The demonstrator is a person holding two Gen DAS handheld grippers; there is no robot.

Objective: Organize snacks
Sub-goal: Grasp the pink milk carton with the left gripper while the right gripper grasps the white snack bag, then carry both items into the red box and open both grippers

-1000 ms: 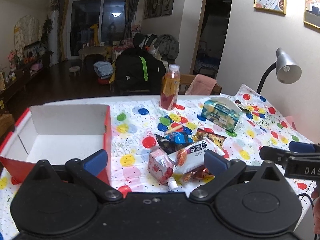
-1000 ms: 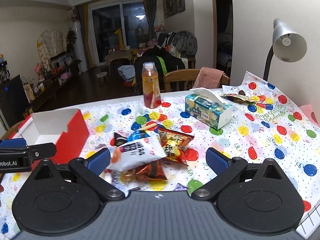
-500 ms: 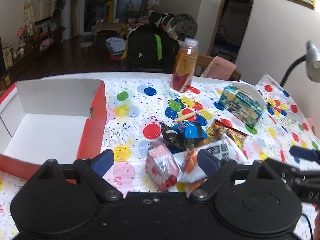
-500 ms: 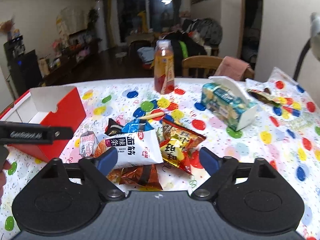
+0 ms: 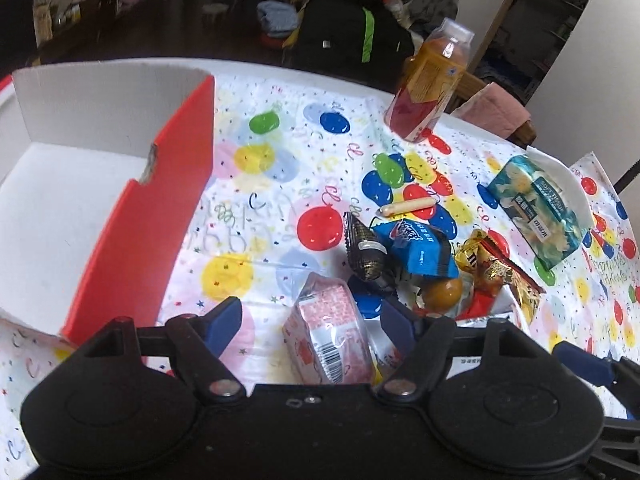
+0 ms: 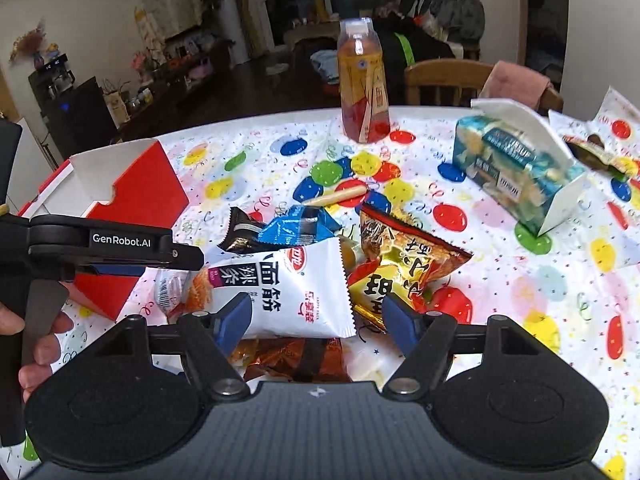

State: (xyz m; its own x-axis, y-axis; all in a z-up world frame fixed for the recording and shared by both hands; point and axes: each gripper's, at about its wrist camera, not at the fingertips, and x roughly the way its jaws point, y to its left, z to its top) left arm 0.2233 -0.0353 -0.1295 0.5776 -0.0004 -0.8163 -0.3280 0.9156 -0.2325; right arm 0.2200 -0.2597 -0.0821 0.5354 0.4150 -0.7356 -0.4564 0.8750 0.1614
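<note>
Left wrist view: my left gripper point(image 5: 311, 322) is pitched down over the near edge of the table point(image 5: 280, 92), fingers spread wide apart and holding nothing. A pink packet point(image 5: 328, 332) lies between the two blue pads; whether either pad touches it I cannot tell. To the left of that gripper stands the red box point(image 5: 160, 208), open at the top, with a white interior that holds no snack. The snack pile sits to the right of the box and apart from it: a blue packet point(image 5: 420, 252), a dark ridged packet point(image 5: 364, 252) and a gold-and-red packet point(image 5: 508, 276) lie overlapping. A thin stick snack point(image 5: 406, 207) lies alone just beyond the pile.

Right wrist view: my right gripper point(image 6: 316, 322) is held low and roughly level, aimed at the pile from the near side, fingers likewise apart and closed on nothing. A white packet point(image 6: 288, 288) with black characters lies across the gap, its left end over the left pad. A brown wrapper point(image 6: 296, 360) lies beneath it, close to the gripper body. My left hand point(image 6: 36, 344) shows at the left edge, fingers wrapped round the handle of the left gripper, which reaches rightward just in front of the red box. A drink bottle point(image 6: 362, 80) stands upright at the far side; a tissue box point(image 6: 516, 168) rests to the right, well apart from the pile.
</note>
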